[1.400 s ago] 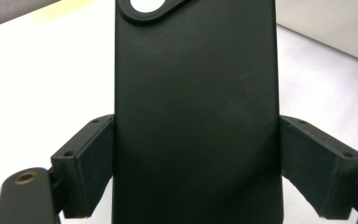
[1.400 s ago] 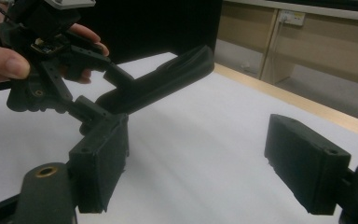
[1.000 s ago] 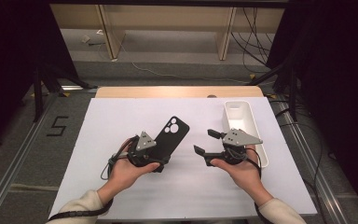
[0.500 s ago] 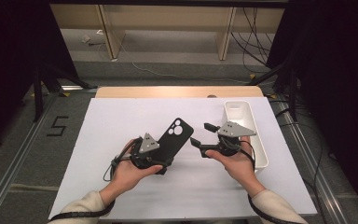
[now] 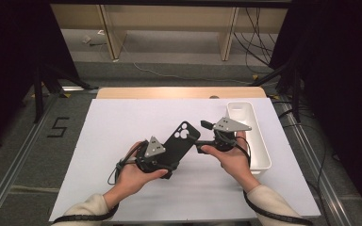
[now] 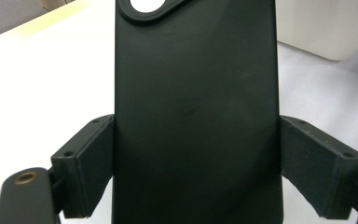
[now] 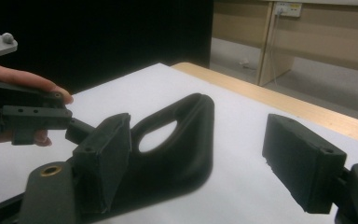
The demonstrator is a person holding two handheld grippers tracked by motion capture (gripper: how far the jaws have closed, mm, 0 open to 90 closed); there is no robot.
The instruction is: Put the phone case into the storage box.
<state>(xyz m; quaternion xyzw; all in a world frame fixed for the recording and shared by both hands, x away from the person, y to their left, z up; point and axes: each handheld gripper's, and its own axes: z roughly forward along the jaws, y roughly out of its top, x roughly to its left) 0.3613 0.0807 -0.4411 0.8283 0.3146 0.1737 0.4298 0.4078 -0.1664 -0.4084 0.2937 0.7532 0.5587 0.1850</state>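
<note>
Since a second ago both hands sit closer together at the middle of the high view, the right gripper (image 5: 204, 136) now just beside the phone case's (image 5: 181, 141) camera end. A white table (image 5: 118, 127) with a wooden far edge stands amid dark curtains. The matte black case, smooth with rounded corners, is clamped between the left gripper's (image 6: 196, 163) pads. The right jaws stand apart around nothing.

Probably lab, black curtains (image 5: 23, 56), trailing cables (image 5: 259, 28)
</note>
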